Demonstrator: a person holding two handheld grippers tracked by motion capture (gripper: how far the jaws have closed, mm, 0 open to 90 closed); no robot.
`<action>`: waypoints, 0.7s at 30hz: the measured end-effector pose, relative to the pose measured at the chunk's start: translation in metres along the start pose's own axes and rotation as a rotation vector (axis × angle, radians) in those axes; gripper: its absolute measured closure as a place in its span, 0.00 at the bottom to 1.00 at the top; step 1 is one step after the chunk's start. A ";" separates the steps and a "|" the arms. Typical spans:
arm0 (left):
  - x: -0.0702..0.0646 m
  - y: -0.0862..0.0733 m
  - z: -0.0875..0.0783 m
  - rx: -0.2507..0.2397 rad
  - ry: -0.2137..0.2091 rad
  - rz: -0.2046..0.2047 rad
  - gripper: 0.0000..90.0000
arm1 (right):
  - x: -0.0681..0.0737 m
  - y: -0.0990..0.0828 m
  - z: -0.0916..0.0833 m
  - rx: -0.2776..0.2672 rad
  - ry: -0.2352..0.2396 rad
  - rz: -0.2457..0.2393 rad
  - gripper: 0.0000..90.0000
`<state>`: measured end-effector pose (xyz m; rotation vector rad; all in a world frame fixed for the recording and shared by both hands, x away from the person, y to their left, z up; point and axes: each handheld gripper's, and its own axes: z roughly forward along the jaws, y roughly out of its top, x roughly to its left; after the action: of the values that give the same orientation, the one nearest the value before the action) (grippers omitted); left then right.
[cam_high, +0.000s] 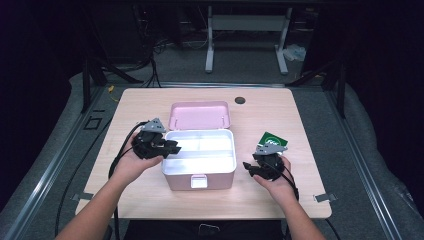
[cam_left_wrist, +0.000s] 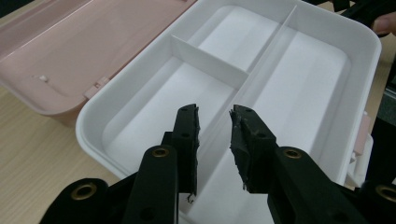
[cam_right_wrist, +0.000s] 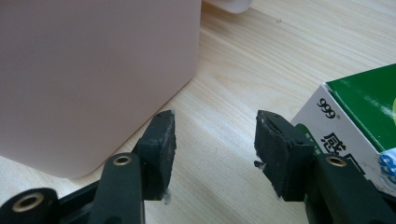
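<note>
A pink box stands at the table's middle with its lid laid back and a white divided tray inside. My left gripper reaches over the tray's left rim. In the left gripper view, my left gripper stands open above the tray, and the tray's long divider runs toward the gap between the jaws. A green-and-white carton lies right of the box. My right gripper stands open and empty over bare wood, between the pink box wall and the carton.
The wooden table has a round dark hole near its far edge. A white latch sits on the box's front. Cables trail from both grippers off the near edge. Beyond the table stands a metal frame on dark floor.
</note>
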<state>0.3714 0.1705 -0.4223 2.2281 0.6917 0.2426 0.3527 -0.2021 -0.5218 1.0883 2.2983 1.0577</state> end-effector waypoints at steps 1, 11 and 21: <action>-0.001 0.001 0.001 0.004 -0.001 0.005 0.80 | 0.000 0.000 0.000 0.000 0.000 -0.002 0.53; -0.011 0.013 0.014 0.047 -0.004 0.066 0.76 | 0.000 0.000 0.000 -0.002 0.003 -0.001 0.53; -0.023 0.032 0.025 0.164 0.043 0.208 0.77 | 0.000 0.000 0.000 -0.001 0.006 -0.004 0.53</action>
<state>0.3749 0.1243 -0.4150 2.4609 0.5174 0.3497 0.3527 -0.2023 -0.5217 1.0818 2.3037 1.0617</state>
